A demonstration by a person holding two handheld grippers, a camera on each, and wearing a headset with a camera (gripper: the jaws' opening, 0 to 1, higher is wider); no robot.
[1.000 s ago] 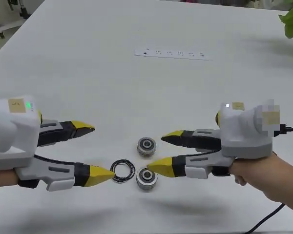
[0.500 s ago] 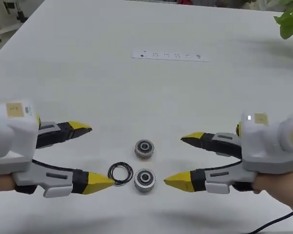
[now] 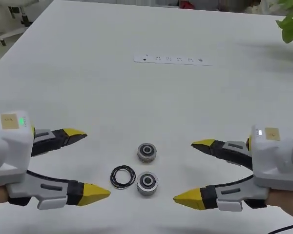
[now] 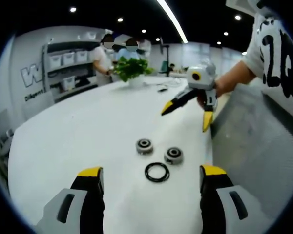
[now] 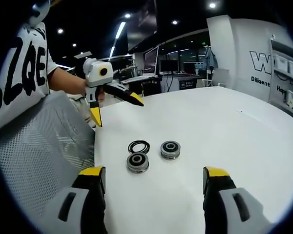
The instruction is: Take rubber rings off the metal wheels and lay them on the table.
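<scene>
Both grippers have drawn back and apart. My left gripper [image 3: 95, 164] and right gripper [image 3: 184, 171] gape, holding nothing. Between them are two wheels, far wheel [image 3: 146, 151] and near wheel [image 3: 147, 183], with the rings [image 3: 122, 176], two I think, just left of the near one. A careless jaw tip could scatter them.
</scene>
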